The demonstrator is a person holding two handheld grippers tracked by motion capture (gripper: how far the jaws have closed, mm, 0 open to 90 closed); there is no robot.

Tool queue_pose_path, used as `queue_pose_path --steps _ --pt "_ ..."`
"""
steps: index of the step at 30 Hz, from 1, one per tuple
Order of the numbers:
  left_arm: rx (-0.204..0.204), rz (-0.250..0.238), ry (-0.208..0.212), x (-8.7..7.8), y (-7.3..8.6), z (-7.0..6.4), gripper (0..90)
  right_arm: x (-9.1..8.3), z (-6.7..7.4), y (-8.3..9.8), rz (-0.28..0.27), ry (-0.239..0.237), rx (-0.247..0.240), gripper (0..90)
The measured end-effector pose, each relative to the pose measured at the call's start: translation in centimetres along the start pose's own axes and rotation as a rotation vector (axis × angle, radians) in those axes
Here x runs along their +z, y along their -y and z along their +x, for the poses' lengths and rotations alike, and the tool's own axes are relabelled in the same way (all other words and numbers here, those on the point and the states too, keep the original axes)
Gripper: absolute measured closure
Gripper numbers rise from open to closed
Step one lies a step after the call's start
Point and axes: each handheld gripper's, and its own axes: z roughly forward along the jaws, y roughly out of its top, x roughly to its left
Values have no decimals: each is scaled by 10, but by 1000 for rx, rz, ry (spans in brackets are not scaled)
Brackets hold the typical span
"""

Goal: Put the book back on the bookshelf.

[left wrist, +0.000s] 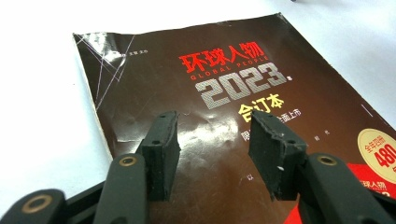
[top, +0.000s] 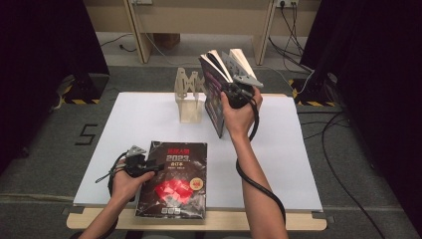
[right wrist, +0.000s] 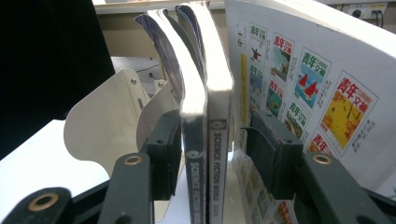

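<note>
While the right gripper [right wrist: 212,149] stands its fingers [right wrist: 164,154] apart around upright magazines [top: 217,94] beside the pale wooden rack [top: 189,97], shelving appears underway — next, the left gripper [left wrist: 212,154], fingers apart, must grasp the flat dark magazine [top: 174,179].

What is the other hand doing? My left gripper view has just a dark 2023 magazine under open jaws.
Observer: The right gripper straddles the spines of two upright magazines, with its jaws open.
Operator: Where on the table?
Observer: At the far side, beside a pale slotted rack.
Operator: And my dark magazine?
Observer: It lies flat at the near edge of the white table, with the left gripper at its left side.
</note>
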Motion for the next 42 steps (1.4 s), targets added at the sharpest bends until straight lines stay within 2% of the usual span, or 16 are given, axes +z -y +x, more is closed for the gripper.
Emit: queue_pose_path --steps 19,30,42 --pt "-13 -9 -21 -3 -2 3 514 -11 0 10 8 -25 4 532" --pt "-26 -13 -41 -6 -3 6 524 -22 -6 18 20 -43 18 518" --pt "-66 -14 -50 -10 -4 10 563 -33 -11 28 39 -66 19 508"
